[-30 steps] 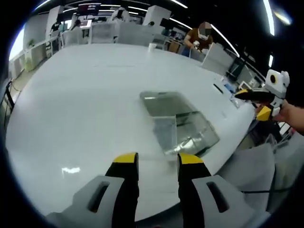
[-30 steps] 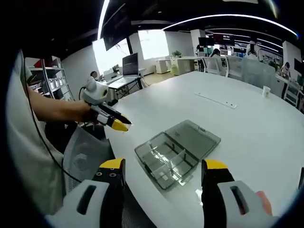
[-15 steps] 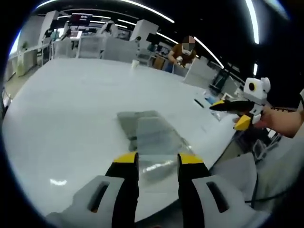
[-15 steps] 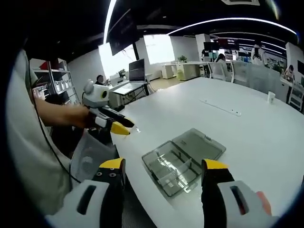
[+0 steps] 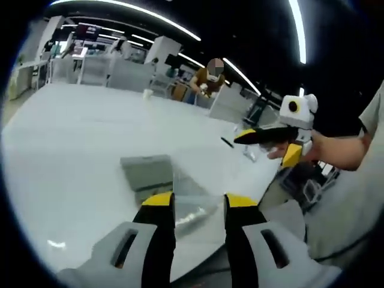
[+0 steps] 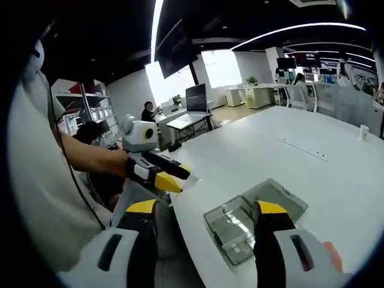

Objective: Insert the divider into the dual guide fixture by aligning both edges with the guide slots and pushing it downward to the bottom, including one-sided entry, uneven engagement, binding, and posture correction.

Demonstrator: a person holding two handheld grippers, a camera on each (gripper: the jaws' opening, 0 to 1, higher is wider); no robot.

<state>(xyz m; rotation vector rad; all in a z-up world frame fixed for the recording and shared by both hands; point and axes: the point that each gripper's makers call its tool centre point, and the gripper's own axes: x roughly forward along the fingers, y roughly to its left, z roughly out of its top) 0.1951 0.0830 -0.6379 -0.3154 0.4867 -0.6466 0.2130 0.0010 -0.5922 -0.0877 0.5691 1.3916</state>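
Observation:
My left gripper has its jaws closed in on a clear divider, which stands up between the yellow tips. Beyond the tips a clear compartment box lies on the white table, its grey lid folded open flat. In the right gripper view the box sits near the table edge, partly behind my open, empty right gripper. There the left gripper hovers off the table edge, left of the box. The right gripper hangs in the air at the right of the left gripper view, jaws apart.
The table edge runs close to the box. A paper cup stands far back on the table. Chairs, desks and seated people fill the room behind. The person's forearm and shirt are at the left.
Both views have swung upward and back. The box now sits lower in each view. The other gripper looms larger and nearer the middle. The jaw gaps are unchanged.

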